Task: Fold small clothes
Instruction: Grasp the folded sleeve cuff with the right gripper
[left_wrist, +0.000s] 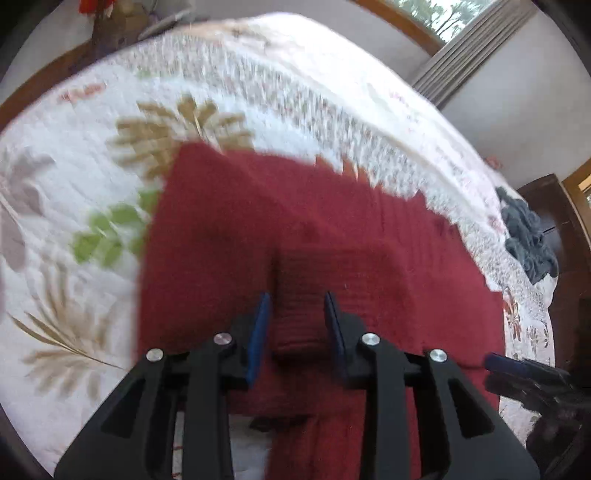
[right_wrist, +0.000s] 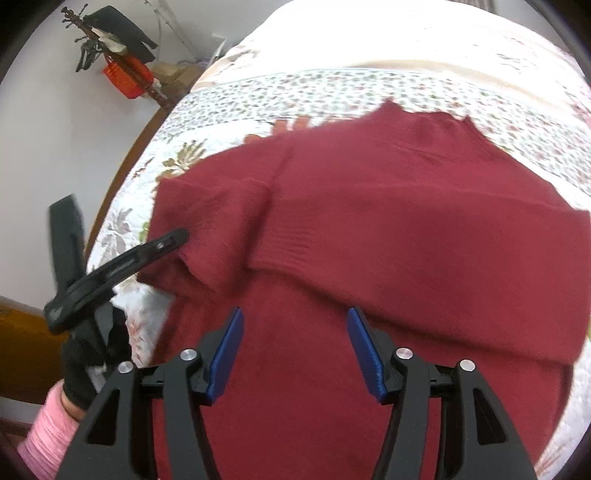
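Sweater (right_wrist: 369, 206) under both claws, left claw (left_wrist: 298, 325) gripping cuff, right claw (right_wrist: 295, 350) agape, empty

Black gripper (right_wrist: 295, 347) frames, blue pads, silver screws; pink sleeve (right_wrist: 48, 435), black glove (right_wrist: 79, 373).

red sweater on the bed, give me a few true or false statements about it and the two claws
1. The red sweater lies on a floral bedspread. True.
2. The left claw has a ribbed sleeve cuff between its blue pads. True.
3. The right claw is clamped shut on the sweater. False: its jaws stand wide apart above the fabric.
4. The sweater is already folded into a neat small square. False: it is mostly spread out, with only a sleeve folded across the body.
5. A dark grey garment lies near the bed's far edge. True.
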